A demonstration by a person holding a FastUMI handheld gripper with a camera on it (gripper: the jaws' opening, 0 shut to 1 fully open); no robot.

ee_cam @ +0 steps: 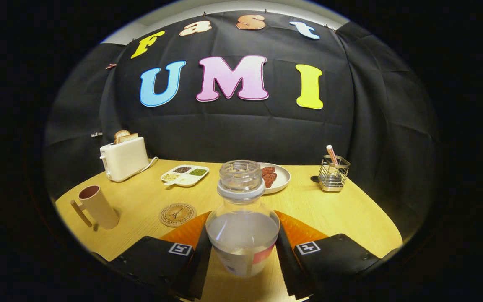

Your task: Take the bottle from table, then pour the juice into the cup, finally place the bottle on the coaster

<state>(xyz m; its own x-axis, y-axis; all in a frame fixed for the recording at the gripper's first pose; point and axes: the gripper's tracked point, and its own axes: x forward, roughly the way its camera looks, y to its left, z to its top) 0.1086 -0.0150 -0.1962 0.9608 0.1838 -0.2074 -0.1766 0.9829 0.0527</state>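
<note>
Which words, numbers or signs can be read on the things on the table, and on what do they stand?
On the coaster: a ring of lettering around an emblem, too small to read.
On the bottle, clamped between the tongs: a label, too blurred to read.
On the tongs' square markers: black-and-white patterns, no words.

bottle (242, 218): clear, uncapped, upright, partly filled, between the fingers
cup (97, 206): tan, handled, upright, left of coaster
coaster (177, 214): round, flat, beside bottle
</note>
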